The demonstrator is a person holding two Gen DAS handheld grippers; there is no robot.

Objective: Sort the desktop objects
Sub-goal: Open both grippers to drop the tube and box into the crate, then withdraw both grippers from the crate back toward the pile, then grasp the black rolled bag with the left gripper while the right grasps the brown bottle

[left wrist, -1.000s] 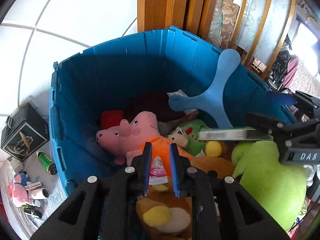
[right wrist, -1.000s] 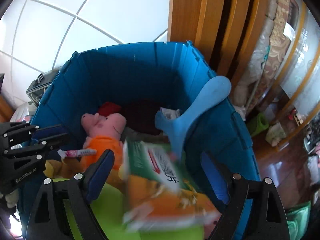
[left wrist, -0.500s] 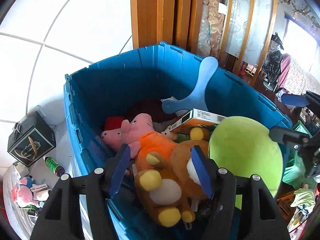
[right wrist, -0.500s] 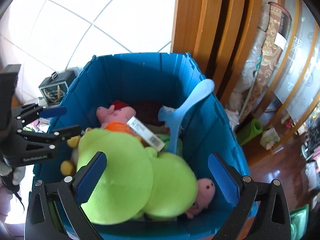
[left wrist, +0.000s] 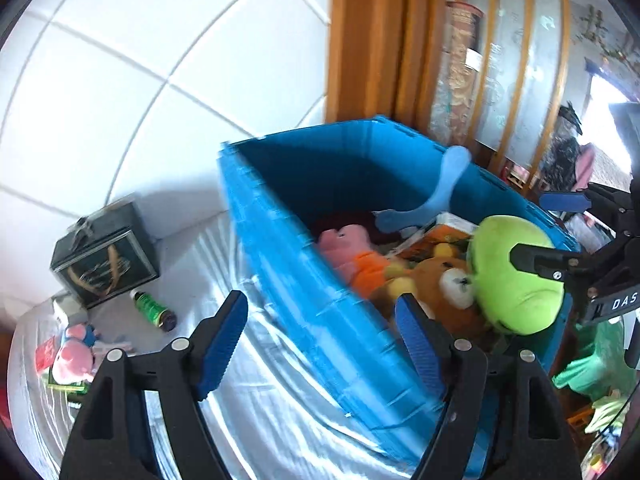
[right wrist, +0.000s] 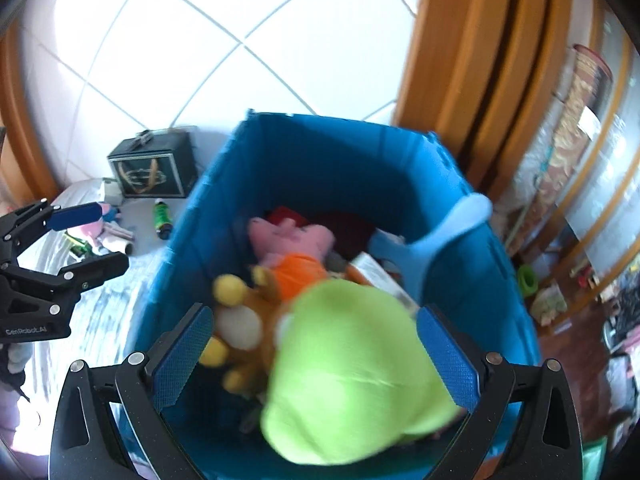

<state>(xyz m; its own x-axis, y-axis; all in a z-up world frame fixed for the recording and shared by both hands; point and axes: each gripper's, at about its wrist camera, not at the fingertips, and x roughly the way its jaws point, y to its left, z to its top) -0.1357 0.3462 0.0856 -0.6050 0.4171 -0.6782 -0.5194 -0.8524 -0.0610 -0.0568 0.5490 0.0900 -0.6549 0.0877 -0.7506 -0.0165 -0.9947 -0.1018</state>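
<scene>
Both jaws wide, nothing held. Your left gripper (left wrist: 320, 344) straddles the near wall of the blue bin (left wrist: 288, 264); your right gripper (right wrist: 316, 356) hovers over the bin's contents, above the green plush (right wrist: 352, 376).

Bin already holds the green plush, a brown bear (right wrist: 244, 320), a pink pig in orange (right wrist: 294, 248), a printed box (left wrist: 448, 232) and a light-blue paddle-shaped toy (right wrist: 444, 236) leaning on the far rim.

Still on the white cloth (left wrist: 260, 400), lower left of the left view: small pig plush (left wrist: 76, 356), green bottle (left wrist: 154, 309) lying on its side, dark gift box (left wrist: 102, 256) behind them.

Likely next: fetch one of these.
- Swing your left gripper clear of the bin wall first.
- Bottle may roll; close across its body, not its cap.
- Pig plush sits among small bits; take its body alone.
</scene>
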